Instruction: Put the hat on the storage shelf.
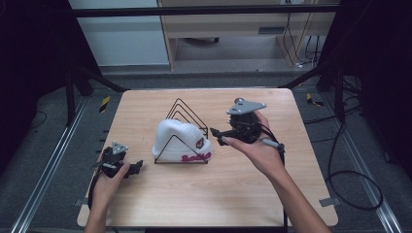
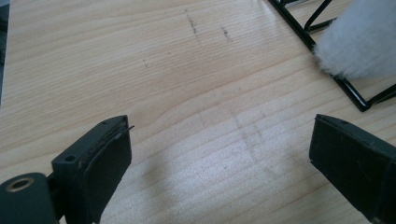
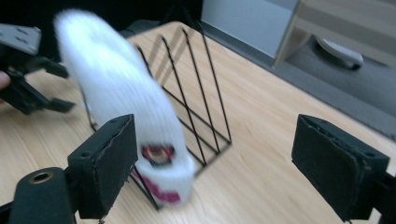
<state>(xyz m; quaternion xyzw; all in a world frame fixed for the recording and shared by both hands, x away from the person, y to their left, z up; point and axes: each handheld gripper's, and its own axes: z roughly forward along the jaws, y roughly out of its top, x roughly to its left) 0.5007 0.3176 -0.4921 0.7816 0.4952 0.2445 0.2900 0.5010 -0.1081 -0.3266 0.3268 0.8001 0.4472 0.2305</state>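
A white knit hat (image 1: 180, 138) with pink lettering and a round patch stands on edge in the front slot of a black wire rack (image 1: 187, 109) at the middle of the wooden table (image 1: 218, 194). My right gripper (image 1: 216, 135) hovers just right of the hat, jaws wide and empty; the right gripper view has the hat (image 3: 116, 93) and rack (image 3: 201, 93) just beyond its left jaw. My left gripper (image 1: 137, 167) rests low near the table's left edge, open, nothing between its jaws. The left gripper view shows bare wood, the fuzzy hat (image 2: 362, 42) and the rack base (image 2: 348, 86) at upper right.
Dark frame bars (image 1: 73, 92) flank the table's far corners. Cables (image 1: 350, 179) lie on the floor to the right. A pale wooden cabinet (image 1: 233, 24) stands beyond the far edge. Bare tabletop spreads in front of the rack and toward the right edge.
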